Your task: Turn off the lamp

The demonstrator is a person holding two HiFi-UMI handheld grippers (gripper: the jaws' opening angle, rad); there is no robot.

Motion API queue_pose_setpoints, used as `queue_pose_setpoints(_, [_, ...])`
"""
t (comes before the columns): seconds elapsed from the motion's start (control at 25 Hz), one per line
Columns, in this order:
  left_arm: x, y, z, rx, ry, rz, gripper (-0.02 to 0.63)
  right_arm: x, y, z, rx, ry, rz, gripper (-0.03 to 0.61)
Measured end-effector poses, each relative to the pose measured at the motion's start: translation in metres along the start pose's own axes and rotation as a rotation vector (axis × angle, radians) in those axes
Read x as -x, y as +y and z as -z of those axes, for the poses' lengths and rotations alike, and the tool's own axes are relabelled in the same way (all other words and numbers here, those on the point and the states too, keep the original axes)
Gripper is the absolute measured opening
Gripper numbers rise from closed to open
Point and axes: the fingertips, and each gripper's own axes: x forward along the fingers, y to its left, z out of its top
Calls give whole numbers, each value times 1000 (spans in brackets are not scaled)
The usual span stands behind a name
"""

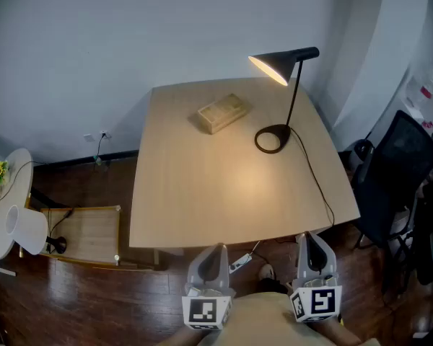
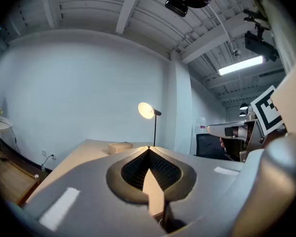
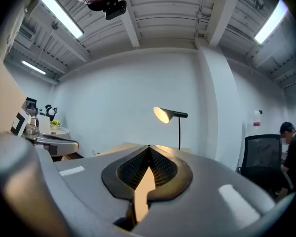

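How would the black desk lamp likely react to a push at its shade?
Likely to tip rather than slide: the lamp holds its shade high on a thin stem. Its flat round base may steady it somewhat. The cord trailing over the table edge could tug it.

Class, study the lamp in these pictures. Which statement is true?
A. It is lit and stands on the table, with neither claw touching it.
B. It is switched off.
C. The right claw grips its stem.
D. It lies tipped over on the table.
A: the lamp glows under its shade and stands upright on the table, while the left claw and right claw are both at the table's near edge, far from it.
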Motion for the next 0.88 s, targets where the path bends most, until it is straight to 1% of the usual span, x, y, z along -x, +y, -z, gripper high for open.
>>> queue_pose_setpoints(0.16, [-22, 4, 0, -3, 15, -22, 0, -24, -12, 0, -1, -8, -14, 0])
queue_pose_setpoints(0.28, [-49, 9, 4, -32, 17, -53, 0, -53, -31, 2, 0, -14, -29, 0])
queue_pose_setpoints(0.36, [-74, 11, 10, -51, 24, -79, 0, -77, -47, 3, 0, -14, -44, 0])
queue_pose_setpoints(0.48, [-120, 2, -5, -44, 5, -95, 0, -118, -71, 1, 4, -13, -78, 0])
queue_pose_setpoints(0.64, [-180, -10, -13, -51, -11, -121, 0, -170, -105, 2, 12, -11, -121, 0])
queue_pose_setpoints(0.76, [-212, -15, -13, -57, -3, -156, 0, -199, -124, 6, 14, -2, -151, 0])
queue_pose_setpoints(0.88, [-241, -25, -13, -77, -2, -156, 0, -224, -143, 9, 1, 1, -172, 0])
